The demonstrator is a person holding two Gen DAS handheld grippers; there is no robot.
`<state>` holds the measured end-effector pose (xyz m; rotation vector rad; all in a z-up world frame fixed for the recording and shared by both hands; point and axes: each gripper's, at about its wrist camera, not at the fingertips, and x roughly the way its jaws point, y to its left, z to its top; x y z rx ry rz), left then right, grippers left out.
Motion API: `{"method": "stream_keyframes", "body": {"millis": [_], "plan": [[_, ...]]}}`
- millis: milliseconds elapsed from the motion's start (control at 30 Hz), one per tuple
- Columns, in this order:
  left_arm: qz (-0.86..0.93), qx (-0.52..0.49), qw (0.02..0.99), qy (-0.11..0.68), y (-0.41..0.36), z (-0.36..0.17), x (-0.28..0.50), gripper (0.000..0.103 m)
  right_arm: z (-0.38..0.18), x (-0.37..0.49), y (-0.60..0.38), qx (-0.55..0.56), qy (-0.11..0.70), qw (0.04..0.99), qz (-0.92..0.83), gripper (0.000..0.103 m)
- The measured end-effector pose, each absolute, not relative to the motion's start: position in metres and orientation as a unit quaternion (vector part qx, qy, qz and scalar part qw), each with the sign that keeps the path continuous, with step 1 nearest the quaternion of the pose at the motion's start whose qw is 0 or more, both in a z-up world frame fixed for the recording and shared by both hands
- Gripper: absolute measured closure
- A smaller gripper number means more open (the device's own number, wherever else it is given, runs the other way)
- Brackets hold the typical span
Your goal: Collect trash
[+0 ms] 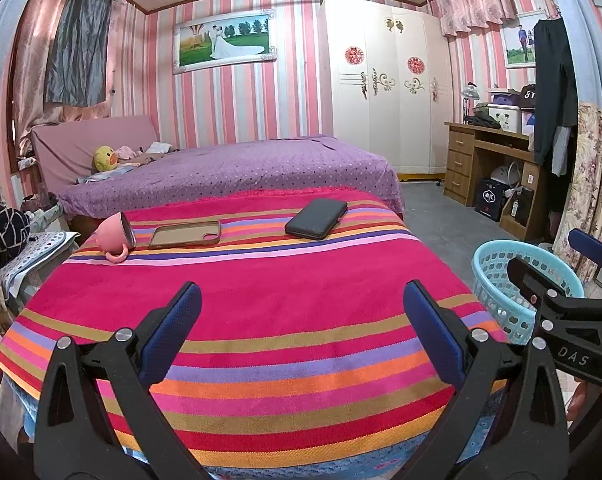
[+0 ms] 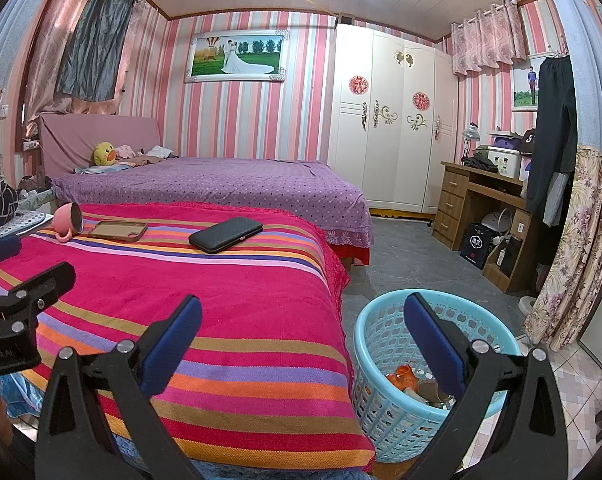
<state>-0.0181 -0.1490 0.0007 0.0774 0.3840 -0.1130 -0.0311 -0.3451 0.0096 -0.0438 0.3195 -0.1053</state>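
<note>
now both tools (image 1: pixel 302 330) (image 2: pixel 303 344) hang released, trash already in your basket (image 2: pixel 385 320).
next, scan the striped counter (image 1: pixel 261 312) for leftovers.

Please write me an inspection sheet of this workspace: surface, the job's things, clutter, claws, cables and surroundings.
Surface: striped cloth covers the table; no loose trash seen on it.
Job's things: blue basket on the floor to the table's right, with orange wrapper and other trash inside.
Clutter: pink mug on its side, phone case, black wallet, all at the far edge.
Claws: left claw open, empty; right claw open, empty.
Cables: nothing seen.
Surroundings: purple bed, white wardrobe, wooden desk.
</note>
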Motion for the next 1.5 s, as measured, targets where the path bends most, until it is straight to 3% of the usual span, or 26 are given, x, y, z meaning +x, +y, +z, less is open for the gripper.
{"method": "stream_keyframes", "body": {"millis": [1500], "plan": [[-0.082, 0.039, 0.979, 0.182, -0.154, 0.0085, -0.0243, 0.006, 0.0103, -0.0303, -0.3434, -0.022, 0.16, 0.986, -0.052, 0.005]]}}
